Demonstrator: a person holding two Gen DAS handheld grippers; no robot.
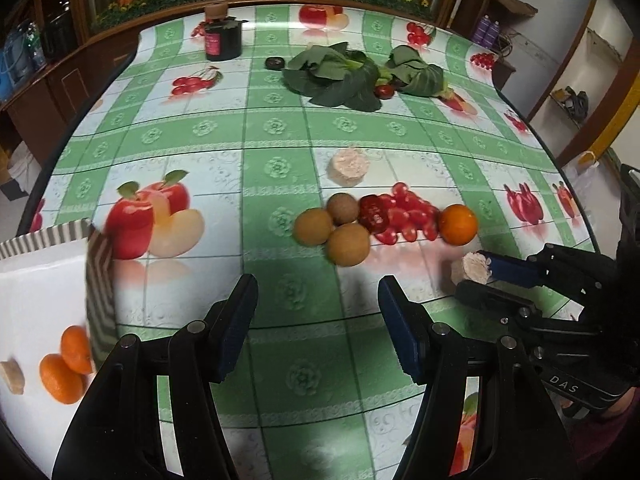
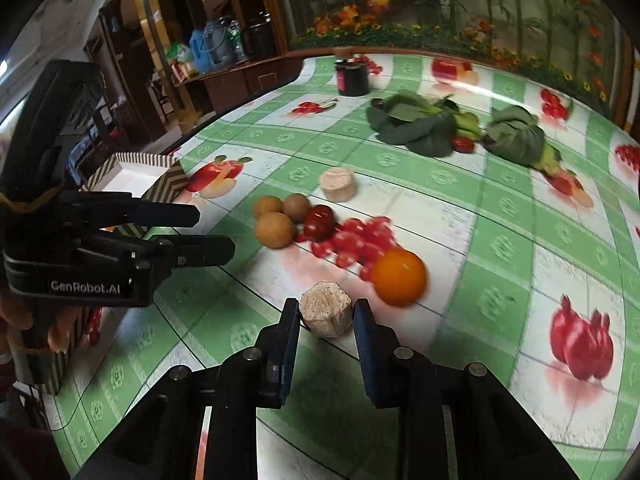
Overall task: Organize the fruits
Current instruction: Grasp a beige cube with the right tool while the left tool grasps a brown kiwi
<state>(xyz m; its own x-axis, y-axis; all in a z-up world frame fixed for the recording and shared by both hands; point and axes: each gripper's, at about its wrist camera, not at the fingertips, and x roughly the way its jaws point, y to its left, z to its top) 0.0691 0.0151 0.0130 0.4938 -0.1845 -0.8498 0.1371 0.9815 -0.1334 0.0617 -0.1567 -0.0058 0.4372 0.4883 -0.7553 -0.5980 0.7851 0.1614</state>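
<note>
black fingers of the right gripper (image 2: 326, 322) pinch a pale sugarcane chunk (image 2: 326, 314) just above the tablecloth (image 2: 500, 240), an orange (image 2: 398, 277) just beside it. the left gripper (image 1: 318, 320) hangs wide apart, holding nothing. three brown fruits (image 1: 334, 224) and a red fruit (image 1: 374, 212) lie clustered beyond. two oranges (image 1: 68, 364) sit in the striped box (image 1: 40, 236) at left.

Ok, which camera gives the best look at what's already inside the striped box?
The left wrist view. It looks down into the striped box, showing two oranges and a beige block on its white floor. The right wrist view shows only the box's outer wall and rim, partly behind the left gripper; its contents are hidden.
</note>
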